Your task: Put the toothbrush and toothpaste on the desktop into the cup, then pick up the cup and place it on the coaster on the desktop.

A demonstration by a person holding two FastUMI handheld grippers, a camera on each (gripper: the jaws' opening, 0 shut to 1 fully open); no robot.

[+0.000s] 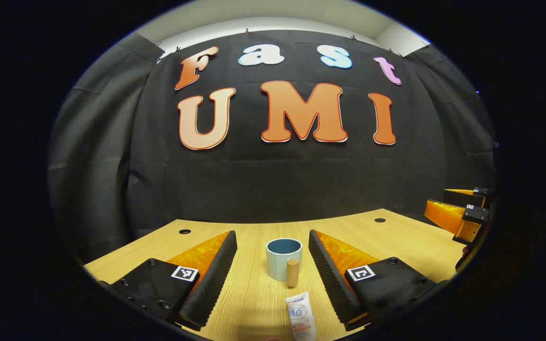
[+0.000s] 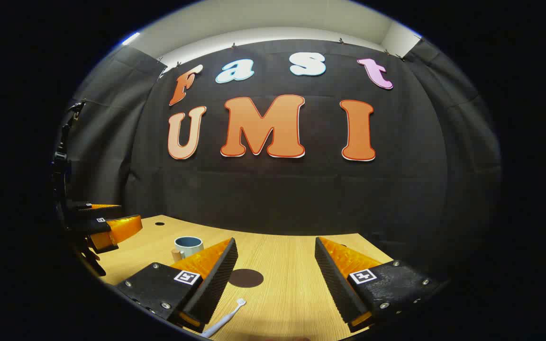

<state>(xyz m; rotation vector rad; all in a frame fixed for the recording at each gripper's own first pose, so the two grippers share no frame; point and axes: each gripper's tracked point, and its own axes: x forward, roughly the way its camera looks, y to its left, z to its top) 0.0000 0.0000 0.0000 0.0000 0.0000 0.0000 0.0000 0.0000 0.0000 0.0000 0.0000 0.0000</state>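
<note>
The left gripper point(image 1: 273, 270) has its fingers spread wide above the wooden desktop point(image 1: 396, 241), gripping nothing; between them stands the cup point(image 1: 284, 259) with its wooden handle facing the camera, and nearer lies the toothpaste point(image 1: 301, 316). The right gripper point(image 2: 275, 279) is equally wide open and empty, with the dark round coaster point(image 2: 246, 278) between its fingers and the toothbrush point(image 2: 225, 318) lying just by its left finger.
</note>
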